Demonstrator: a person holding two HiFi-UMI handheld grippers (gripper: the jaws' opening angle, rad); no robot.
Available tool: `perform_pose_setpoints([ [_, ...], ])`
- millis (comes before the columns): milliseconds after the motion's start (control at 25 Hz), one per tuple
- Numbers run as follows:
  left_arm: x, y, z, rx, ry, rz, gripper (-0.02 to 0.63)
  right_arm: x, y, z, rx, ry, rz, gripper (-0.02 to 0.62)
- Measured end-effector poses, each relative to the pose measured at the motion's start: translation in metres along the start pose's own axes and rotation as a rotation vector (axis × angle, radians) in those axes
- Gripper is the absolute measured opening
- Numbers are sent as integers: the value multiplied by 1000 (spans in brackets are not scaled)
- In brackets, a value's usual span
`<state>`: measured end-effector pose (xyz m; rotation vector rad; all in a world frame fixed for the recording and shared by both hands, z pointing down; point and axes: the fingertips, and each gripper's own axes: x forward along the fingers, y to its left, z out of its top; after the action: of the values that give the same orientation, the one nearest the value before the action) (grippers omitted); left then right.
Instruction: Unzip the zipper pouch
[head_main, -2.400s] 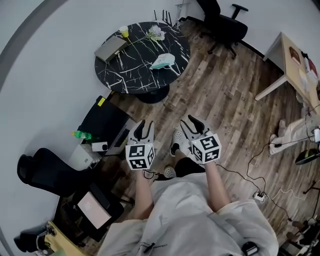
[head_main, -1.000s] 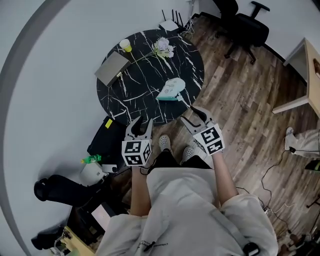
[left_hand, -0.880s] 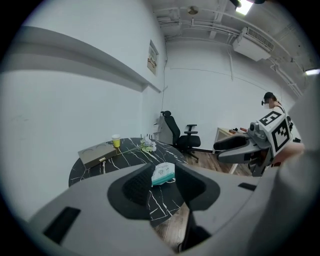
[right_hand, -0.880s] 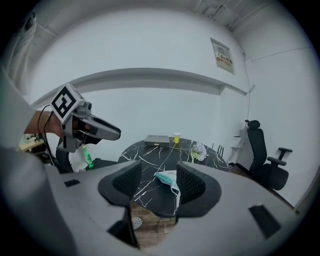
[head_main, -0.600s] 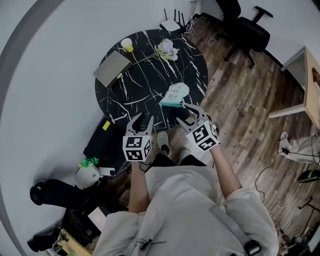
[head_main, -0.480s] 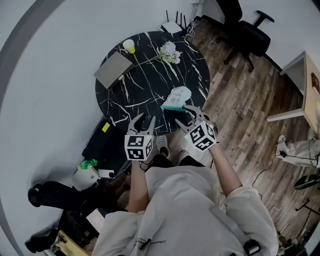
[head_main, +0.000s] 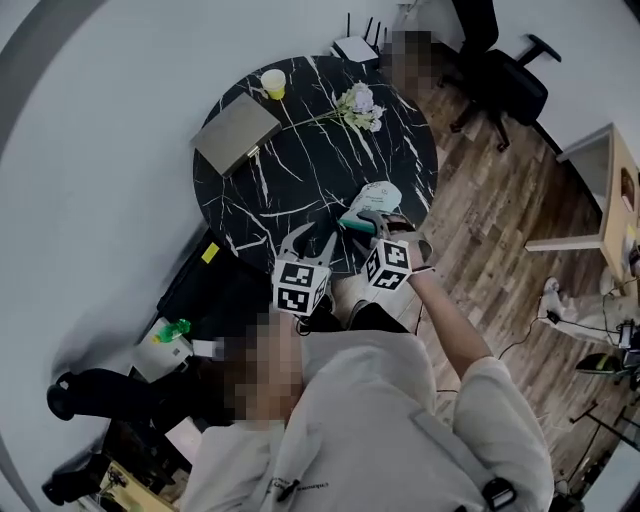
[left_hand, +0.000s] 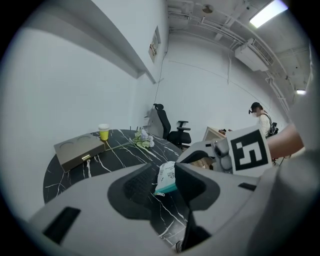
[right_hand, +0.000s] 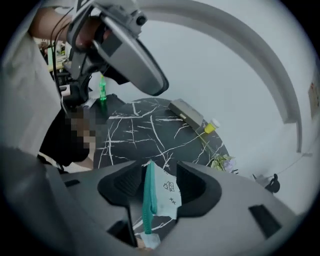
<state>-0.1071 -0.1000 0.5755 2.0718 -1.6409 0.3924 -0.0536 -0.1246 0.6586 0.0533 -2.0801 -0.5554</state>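
Right gripper (right_hand: 161, 181): jaws apart, straddling the white zipper pouch (right_hand: 166, 194), whose teal zipper edge runs between them; whether they touch it cannot be told. Left gripper (left_hand: 166, 189): jaws apart, nothing between them, held at the table's near rim. The pouch lies near the edge of the round black marble table (head_main: 300, 175). Farther back are a flat grey box (head_main: 237, 133), a yellow cup (head_main: 272, 83) and a flower sprig (head_main: 360, 103).

table (head_main: 300, 170): black, white veins; pouch (head_main: 380, 193): white, teal edge; cup (head_main: 272, 83): yellow; floor (head_main: 480, 200): brown wood grain
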Motion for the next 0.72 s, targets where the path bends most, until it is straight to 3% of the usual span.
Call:
perform_pose_setpoints([
  [160,7,7,-12,3,16,-30,150,36,11,-17,-152,137,7,241],
  [360,15,19,-29,24,35,-48,150,63,16,-38,-324,266,-50,242],
  [720,3,33,-63,-55,34,-10,150,85,24,-38,-463,261,-106,216],
])
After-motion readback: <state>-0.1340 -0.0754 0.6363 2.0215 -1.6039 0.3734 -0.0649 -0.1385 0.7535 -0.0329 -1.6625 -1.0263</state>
